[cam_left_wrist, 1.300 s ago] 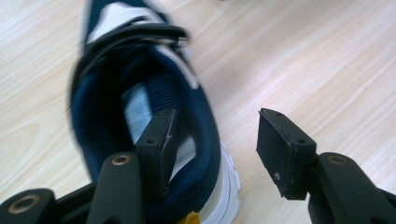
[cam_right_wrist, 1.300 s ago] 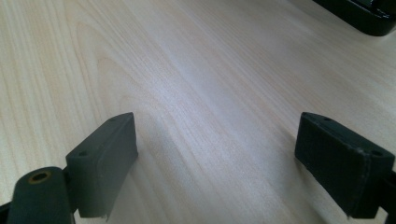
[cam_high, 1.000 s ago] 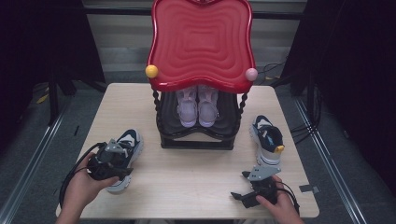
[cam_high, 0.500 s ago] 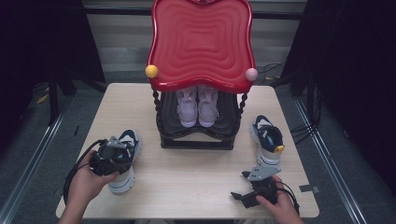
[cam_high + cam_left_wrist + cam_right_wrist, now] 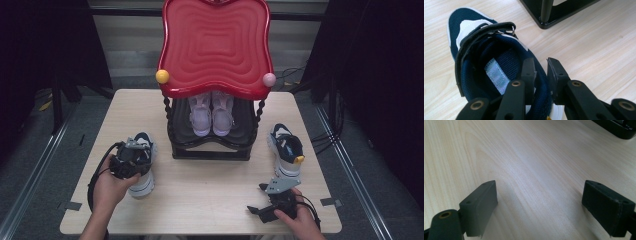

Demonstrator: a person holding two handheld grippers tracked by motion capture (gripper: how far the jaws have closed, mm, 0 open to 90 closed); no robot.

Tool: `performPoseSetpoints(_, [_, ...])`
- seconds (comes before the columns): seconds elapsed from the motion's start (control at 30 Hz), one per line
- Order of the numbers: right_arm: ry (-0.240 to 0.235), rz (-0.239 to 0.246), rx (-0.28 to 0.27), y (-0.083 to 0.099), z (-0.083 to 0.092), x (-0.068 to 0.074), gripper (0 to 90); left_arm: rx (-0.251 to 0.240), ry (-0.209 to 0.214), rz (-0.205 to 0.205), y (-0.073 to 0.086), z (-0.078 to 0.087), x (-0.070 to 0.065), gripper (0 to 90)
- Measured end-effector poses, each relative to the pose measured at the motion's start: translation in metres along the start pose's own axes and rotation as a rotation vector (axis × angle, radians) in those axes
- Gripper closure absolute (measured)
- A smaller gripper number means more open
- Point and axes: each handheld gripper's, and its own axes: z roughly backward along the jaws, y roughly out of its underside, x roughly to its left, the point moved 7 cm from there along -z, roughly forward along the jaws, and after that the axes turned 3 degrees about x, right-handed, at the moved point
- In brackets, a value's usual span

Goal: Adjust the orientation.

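A navy and white shoe (image 5: 144,186) (image 5: 481,50) lies at the left of the table. My left gripper (image 5: 136,159) (image 5: 540,67) is shut on the side wall of its opening, with one jaw inside the shoe and one outside. Its jaws have just been closing on that wall. A matching navy and white shoe (image 5: 286,150) lies at the right of the table. My right gripper (image 5: 256,199) (image 5: 539,202) rests near the front edge below that shoe. It stands open over bare wood, with nothing between its jaws.
A black shoe rack with a red wavy top (image 5: 215,45) stands at the back middle of the wooden table (image 5: 210,200). A pale lilac pair of shoes (image 5: 211,112) sits on its lower shelf. The rack's foot (image 5: 544,15) is close beyond the left shoe.
My left gripper has shifted a little right and toward the rack, and its jaws have closed on the shoe's rim. The right gripper has not moved.
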Motion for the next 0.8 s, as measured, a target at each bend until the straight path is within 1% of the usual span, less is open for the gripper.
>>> performPoseSetpoints(0.07, [-0.001, 0.000, 0.000, 0.000, 0.000, 0.000, 12.2, 0.006, 0.001, -0.018, 0.000, 0.001, -0.001, 74.3])
performPoseSetpoints(0.1, [-0.001, 0.001, 0.000, 0.000, 0.000, 0.000, 12.2, 0.016, 0.013, -0.022, 0.001, 0.001, -0.001, 72.4])
performPoseSetpoints(0.17, [-0.001, 0.001, 0.000, 0.000, 0.000, 0.000, 12.2, 0.025, 0.031, -0.024, 0.004, 0.002, -0.003, 66.8])
performPoseSetpoints(0.2, [-0.001, 0.001, 0.000, 0.000, 0.000, 0.000, 12.2, 0.028, 0.036, -0.032, 0.004, 0.003, -0.003, 63.6])
performPoseSetpoints(0.3, [-0.001, 0.001, 0.000, 0.000, 0.000, 0.000, 12.2, 0.024, 0.027, -0.050, 0.005, 0.007, -0.001, 53.9])
performPoseSetpoints(0.4, [-0.001, 0.000, 0.000, 0.000, 0.000, 0.000, 12.2, 0.008, 0.050, -0.049, 0.005, 0.013, -0.001, 47.1])
performPoseSetpoints(0.53, [-0.001, 0.001, 0.000, 0.000, 0.000, 0.000, 12.1, 0.030, 0.049, -0.094, 0.009, 0.020, 0.000, 40.5])
performPoseSetpoints(0.57, [-0.002, 0.002, 0.000, 0.000, 0.000, 0.000, 12.0, 0.033, 0.050, -0.104, 0.010, 0.021, 0.000, 39.7])
performPoseSetpoints(0.6, [-0.002, 0.001, 0.000, 0.000, 0.000, 0.000, 12.0, 0.034, 0.038, -0.109, 0.011, 0.023, 0.000, 39.0])
performPoseSetpoints(0.63, [-0.001, 0.001, 0.000, 0.000, 0.000, 0.000, 12.0, 0.027, 0.036, -0.117, 0.012, 0.025, 0.001, 38.6])
performPoseSetpoints(0.7, [-0.001, 0.002, 0.000, 0.000, 0.000, 0.000, 12.0, 0.018, 0.050, -0.112, 0.014, 0.027, 0.001, 38.5])
performPoseSetpoints(0.73, [-0.002, 0.002, 0.000, 0.000, 0.000, 0.000, 12.0, 0.019, 0.046, -0.119, 0.015, 0.028, 0.002, 38.5])
performPoseSetpoints(0.77, [-0.001, 0.002, 0.000, 0.000, 0.000, 0.000, 12.0, 0.029, 0.043, -0.134, 0.017, 0.029, 0.003, 38.7])
performPoseSetpoints(0.8, [-0.001, 0.002, 0.000, 0.000, 0.000, 0.000, 12.0, 0.035, 0.039, -0.140, 0.019, 0.029, 0.002, 39.5])
